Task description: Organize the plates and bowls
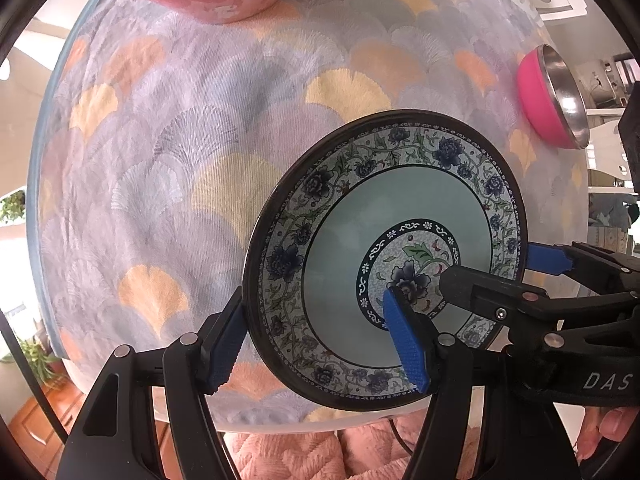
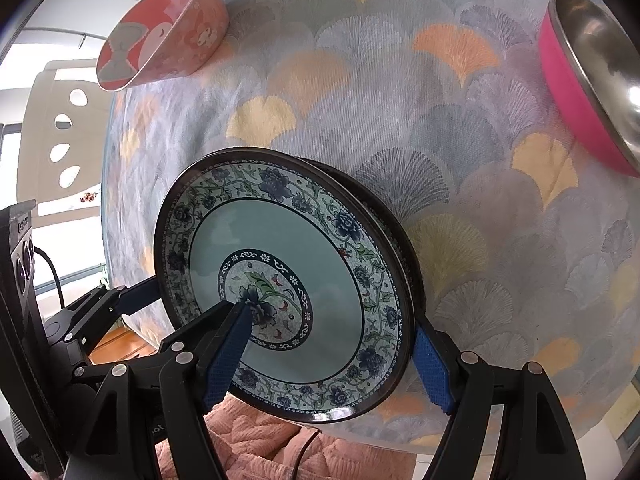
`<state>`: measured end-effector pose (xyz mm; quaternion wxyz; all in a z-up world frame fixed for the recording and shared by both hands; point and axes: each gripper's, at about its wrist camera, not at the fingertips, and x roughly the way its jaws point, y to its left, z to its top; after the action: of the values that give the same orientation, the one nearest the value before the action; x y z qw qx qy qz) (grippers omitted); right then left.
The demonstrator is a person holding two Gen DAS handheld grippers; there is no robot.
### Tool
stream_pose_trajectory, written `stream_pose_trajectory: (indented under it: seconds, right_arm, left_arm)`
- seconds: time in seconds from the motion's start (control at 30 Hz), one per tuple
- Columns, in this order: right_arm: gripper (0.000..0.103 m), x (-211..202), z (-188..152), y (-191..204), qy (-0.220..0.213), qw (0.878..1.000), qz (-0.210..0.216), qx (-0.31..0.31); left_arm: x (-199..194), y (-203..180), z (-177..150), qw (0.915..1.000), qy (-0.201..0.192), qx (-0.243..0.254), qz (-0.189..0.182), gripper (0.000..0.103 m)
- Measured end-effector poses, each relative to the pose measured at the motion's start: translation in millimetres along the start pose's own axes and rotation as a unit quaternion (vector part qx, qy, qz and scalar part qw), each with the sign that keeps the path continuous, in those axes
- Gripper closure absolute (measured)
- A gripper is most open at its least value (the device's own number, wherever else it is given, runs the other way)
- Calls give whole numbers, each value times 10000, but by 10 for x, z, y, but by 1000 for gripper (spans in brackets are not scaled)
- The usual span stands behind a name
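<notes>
Ginkgo-leaf cloth in lilac, peach and yellow covered the round desk (image 1: 168, 152), with a pink quilted cushion showing below its near edge. Low and right of centre in the left wrist view sat the floral plate (image 1: 384, 256), tilted, its face turned toward the lens, its round rim giving no long axis. The left tool (image 1: 316, 344) straddled the plate's lower left rim, one blue pad outside the rim and one over the centre flower; whether the pads pressed I could not tell. The right tool (image 2: 332, 360) reached in from the right edge of that view, one finger over the plate's centre and one behind its rim, jaws likewise astride the rim, contact unclear. Only the right wrist view showed a second dark rim behind the plate's upper right edge. A pink patterned bowl (image 2: 164, 36) lay in the upper left there, on its side, mouth toward lower left. A pink steel-lined bowl (image 2: 588, 80) stood at the right edge.
</notes>
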<state>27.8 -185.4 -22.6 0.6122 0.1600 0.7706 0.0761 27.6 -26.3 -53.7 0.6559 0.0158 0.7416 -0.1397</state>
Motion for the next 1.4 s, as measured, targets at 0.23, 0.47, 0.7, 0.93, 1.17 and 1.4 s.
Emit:
stream_pose_trajectory:
  seconds: [0.23,0.47,0.7,0.93,1.17,1.4]
  right_arm:
    - [28,16,3,3,24,10000,71,21]
    - [28,2,22,-2,47,10000,64,8]
    - [28,-13,23,-18,28,9999,106,34]
    - [28,-27,18,-61,29,9999,149,68]
    - [28,-69,-14,-116,-5,9995,302,89]
    - [28,-172,-18,-224,-68,9990,430,101]
  left_arm:
    - [-18,15,41,10000,16,-52,-37,39]
    - [-28,7,45,10000,30,-54,-14,39]
    - [-14,-27,67,10000,54,-67,-13,37]
    - [1,-28,76,10000,52,-79,-9,37]
    - [-19,-24,113,9999,62,-123,5,37]
    - [-98,-70,156,9997,13,-163,172,37]
